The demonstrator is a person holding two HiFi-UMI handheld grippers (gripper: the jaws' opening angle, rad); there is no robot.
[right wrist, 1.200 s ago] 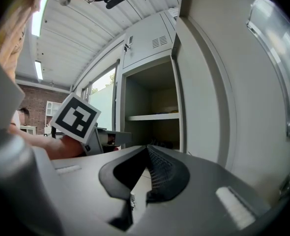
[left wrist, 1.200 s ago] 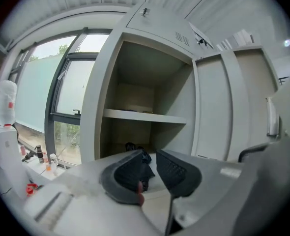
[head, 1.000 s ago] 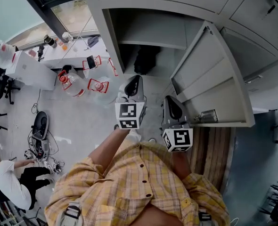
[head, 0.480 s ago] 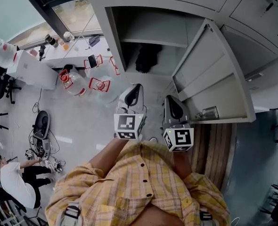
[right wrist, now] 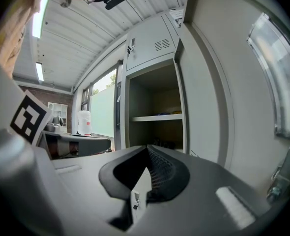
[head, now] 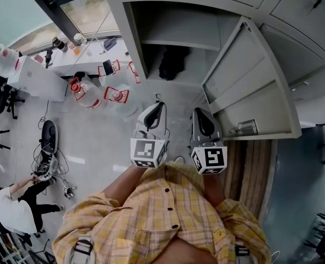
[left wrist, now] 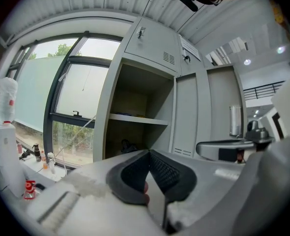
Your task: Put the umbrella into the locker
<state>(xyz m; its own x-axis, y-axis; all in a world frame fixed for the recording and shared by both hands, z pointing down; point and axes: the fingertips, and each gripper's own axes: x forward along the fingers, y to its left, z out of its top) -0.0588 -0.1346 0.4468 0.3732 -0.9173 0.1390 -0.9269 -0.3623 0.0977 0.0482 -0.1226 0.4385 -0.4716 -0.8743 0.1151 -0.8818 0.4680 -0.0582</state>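
Left hand-held gripper (left wrist: 148, 152): jaws clenched, nothing between them, facing the locker (head: 132, 37) opening. Right hand-held gripper (right wrist: 146, 149): likewise clenched and empty, beside the locker's open door (head: 250, 87). The umbrella (head: 172, 65), a dark bundle, lies straight ahead inside the locker under its shelf (head: 179, 43), probably nearer the left gripper. Its long axis is unreadable. The floor (head: 102, 136) extends left of the locker.

locker (head: 130, 37) open ahead, door (head: 250, 87) swung right
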